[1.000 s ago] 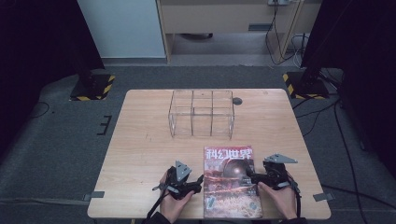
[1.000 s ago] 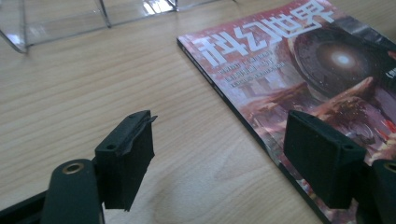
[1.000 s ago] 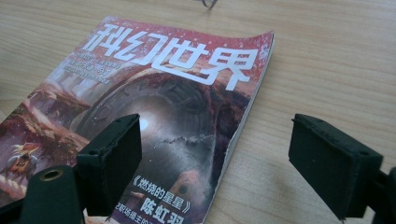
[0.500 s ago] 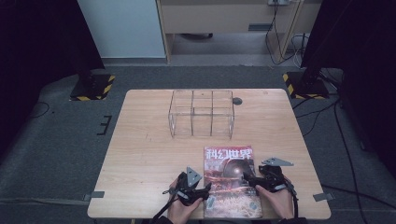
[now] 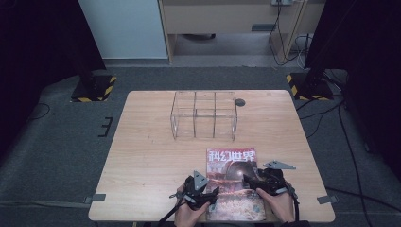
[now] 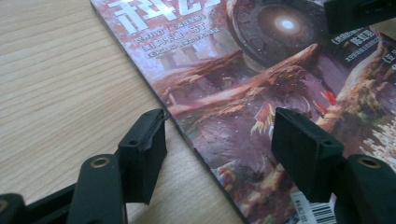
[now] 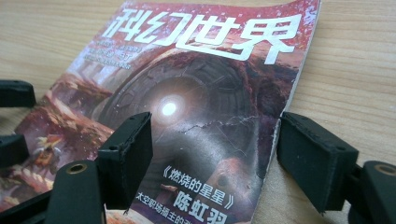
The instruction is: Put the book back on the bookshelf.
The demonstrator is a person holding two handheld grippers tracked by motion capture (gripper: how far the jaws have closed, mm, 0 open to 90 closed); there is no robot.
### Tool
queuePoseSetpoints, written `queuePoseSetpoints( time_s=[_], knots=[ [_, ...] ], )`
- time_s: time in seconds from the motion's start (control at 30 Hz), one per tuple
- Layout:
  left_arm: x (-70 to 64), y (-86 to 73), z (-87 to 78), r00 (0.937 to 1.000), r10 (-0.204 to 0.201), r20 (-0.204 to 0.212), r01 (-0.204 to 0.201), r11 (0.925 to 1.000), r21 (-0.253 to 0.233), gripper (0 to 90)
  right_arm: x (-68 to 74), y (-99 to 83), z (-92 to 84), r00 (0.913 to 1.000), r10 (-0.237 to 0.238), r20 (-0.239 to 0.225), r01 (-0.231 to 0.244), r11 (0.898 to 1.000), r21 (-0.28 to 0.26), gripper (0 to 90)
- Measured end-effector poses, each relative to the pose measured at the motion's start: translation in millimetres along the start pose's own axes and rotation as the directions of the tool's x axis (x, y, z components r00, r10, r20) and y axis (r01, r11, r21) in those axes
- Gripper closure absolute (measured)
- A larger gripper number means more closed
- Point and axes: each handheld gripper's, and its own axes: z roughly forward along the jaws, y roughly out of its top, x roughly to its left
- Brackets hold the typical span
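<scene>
The wooden tabletop (image 5: pixel 151 156) carries a clear divided box (image 5: pixel 204 115) near its far middle and a magazine (image 5: pixel 234 182) lying flat at the near edge, right of centre. The left gripper (image 6: pixel 219 140) straddles the magazine's left edge, jaws apart after just closing somewhat, one on wood, one over the cover. The right gripper (image 7: pixel 212 149) straddles the right edge likewise, jaws apart and just narrowed, not pinching it.

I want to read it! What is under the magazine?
The magazine lies flat on the wooden table. Whatever might be beneath its cover is hidden.
</scene>
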Motion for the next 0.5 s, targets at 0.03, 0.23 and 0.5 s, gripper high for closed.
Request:
queuePoseSetpoints(
  time_s=[0.03,0.23,0.5],
  knots=[
    [-0.6,0.2,0.3,1.0,0.0,0.002,0.0,1.0,0.0,35.2,-0.4,-0.3,-0.3,0.9999,0.011,-0.003,-0.011,1.0,-0.003,26.9],
    [-4.6,1.2,2.1,1.0,0.004,0.002,-0.004,1.0,0.002,34.7,-3.4,-2.2,-1.1,0.998,0.058,-0.025,-0.058,0.998,-0.026,26.8],
    [-4.8,1.5,2.5,1.0,0.005,0.005,-0.005,1.0,0.002,34.1,-10.3,-1.8,-4.3,0.9901,0.131,-0.05,-0.133,0.99,-0.036,34.1]
  ],
)
